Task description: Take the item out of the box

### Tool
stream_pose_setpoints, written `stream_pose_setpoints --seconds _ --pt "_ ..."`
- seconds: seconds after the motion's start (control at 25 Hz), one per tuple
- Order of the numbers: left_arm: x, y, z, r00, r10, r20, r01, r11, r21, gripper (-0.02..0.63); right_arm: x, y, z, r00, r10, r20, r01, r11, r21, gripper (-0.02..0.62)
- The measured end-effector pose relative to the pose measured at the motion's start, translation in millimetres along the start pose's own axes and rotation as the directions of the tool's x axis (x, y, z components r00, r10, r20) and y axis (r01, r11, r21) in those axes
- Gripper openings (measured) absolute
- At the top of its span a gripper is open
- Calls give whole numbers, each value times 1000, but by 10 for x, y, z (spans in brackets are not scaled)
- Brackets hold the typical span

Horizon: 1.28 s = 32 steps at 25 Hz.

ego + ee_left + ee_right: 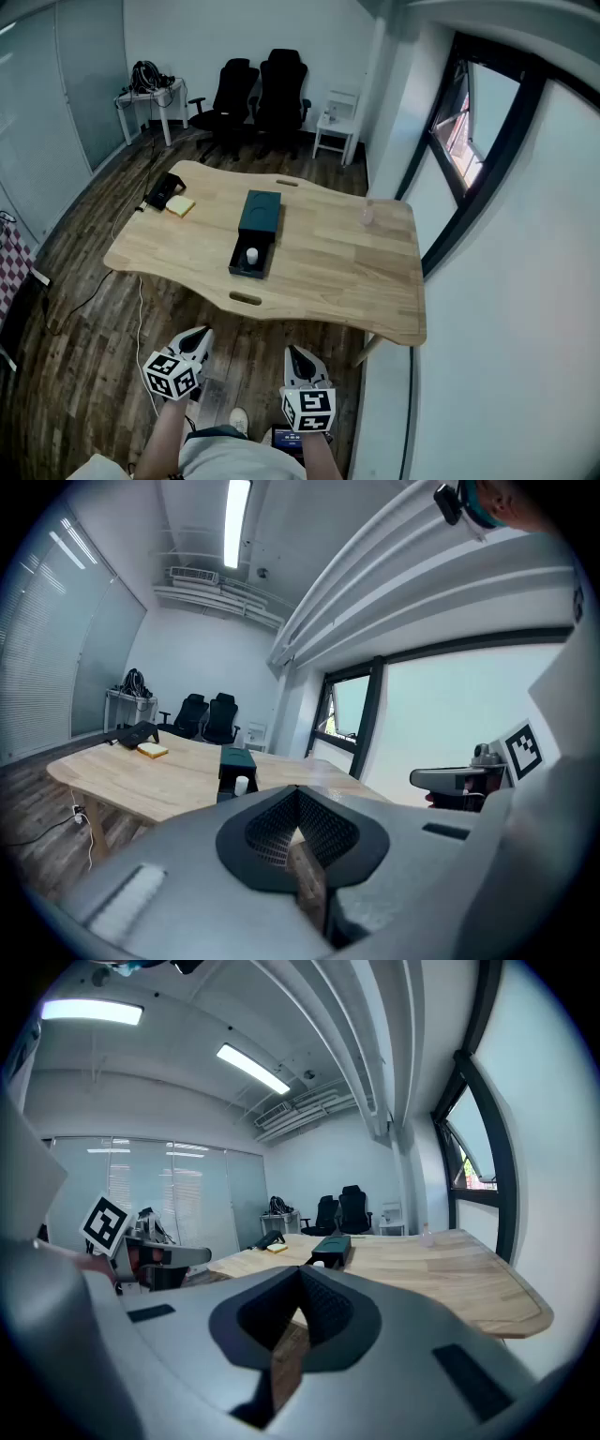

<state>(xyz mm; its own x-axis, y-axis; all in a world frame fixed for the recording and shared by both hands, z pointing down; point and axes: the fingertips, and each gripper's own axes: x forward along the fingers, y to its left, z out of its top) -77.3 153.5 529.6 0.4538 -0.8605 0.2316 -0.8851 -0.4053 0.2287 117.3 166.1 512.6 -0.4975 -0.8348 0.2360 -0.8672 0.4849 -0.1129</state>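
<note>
A dark green box [260, 214] lies in the middle of the wooden table [347, 272]. Its drawer is slid out toward me, and a small white item [251, 255] stands in it. Both grippers hang low over the floor, short of the table's near edge and well apart from the box. My left gripper [200, 336] is shut with nothing in it. So is my right gripper [298, 355]. The left gripper view has the box [236, 760] and white item [241, 785] far ahead beyond the closed jaws. In the right gripper view, the box [331, 1246] sits small and distant.
A black device [162, 189] and a yellow pad [180, 206] lie at the table's left end. A small pale bottle [367, 215] stands at the right. Two office chairs [253, 94] and a white side table [336, 131] stand behind. A cable [141, 319] trails on the floor.
</note>
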Motion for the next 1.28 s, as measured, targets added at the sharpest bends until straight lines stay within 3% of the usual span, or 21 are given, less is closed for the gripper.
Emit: stream_pose_setpoints --seconds 0.44,0.72,1.0,1.28 --pt "-68 -122 -51 1000 6 -2 -6 1000 10 0 -68 -45 -53 1000 24 12 -24 1000 3 5" --pt "116 10 -13 1000 9 1 -9 1000 13 0 186 -148 -63 999 47 2 -47 999 25 5" --pt "858 420 92 1000 4 1 -4 1000 5 0 832 -475 -59 999 39 -37 -39 999 11 5" --pt "1809 907 294 996 -59 -68 64 995 71 0 1770 -832 68 997 -20 -80 23 999 41 5"
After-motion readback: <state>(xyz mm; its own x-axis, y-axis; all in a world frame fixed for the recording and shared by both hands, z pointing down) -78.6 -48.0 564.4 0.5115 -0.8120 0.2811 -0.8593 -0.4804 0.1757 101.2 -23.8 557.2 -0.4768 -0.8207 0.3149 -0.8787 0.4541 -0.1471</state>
